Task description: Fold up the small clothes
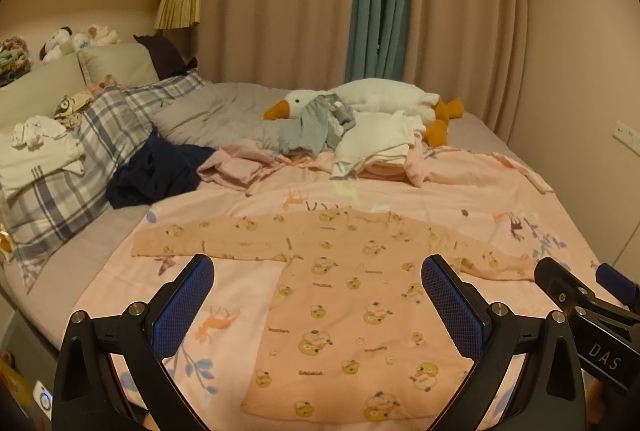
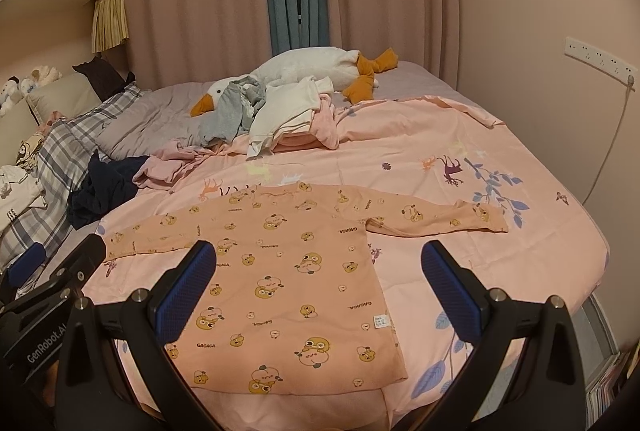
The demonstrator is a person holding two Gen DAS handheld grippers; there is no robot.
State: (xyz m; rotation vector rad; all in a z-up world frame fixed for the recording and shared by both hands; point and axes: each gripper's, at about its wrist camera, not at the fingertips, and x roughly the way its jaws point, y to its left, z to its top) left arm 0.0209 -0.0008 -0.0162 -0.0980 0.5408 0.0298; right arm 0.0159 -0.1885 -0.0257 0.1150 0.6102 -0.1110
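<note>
Both jaws stand wide and empty: our left gripper (image 1: pixel 318 305) and right gripper (image 2: pixel 318 291) hover over the peach shirt (image 2: pixel 288 279), spread flat on the pink sheet (image 2: pixel 460 135). Its sleeves run left-right, 1 near each gripper.

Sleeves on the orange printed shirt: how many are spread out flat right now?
2. On the orange printed shirt, the left sleeve stretches toward the plaid pillow; the right sleeve reaches toward the wall side. Neither is folded in.
</note>
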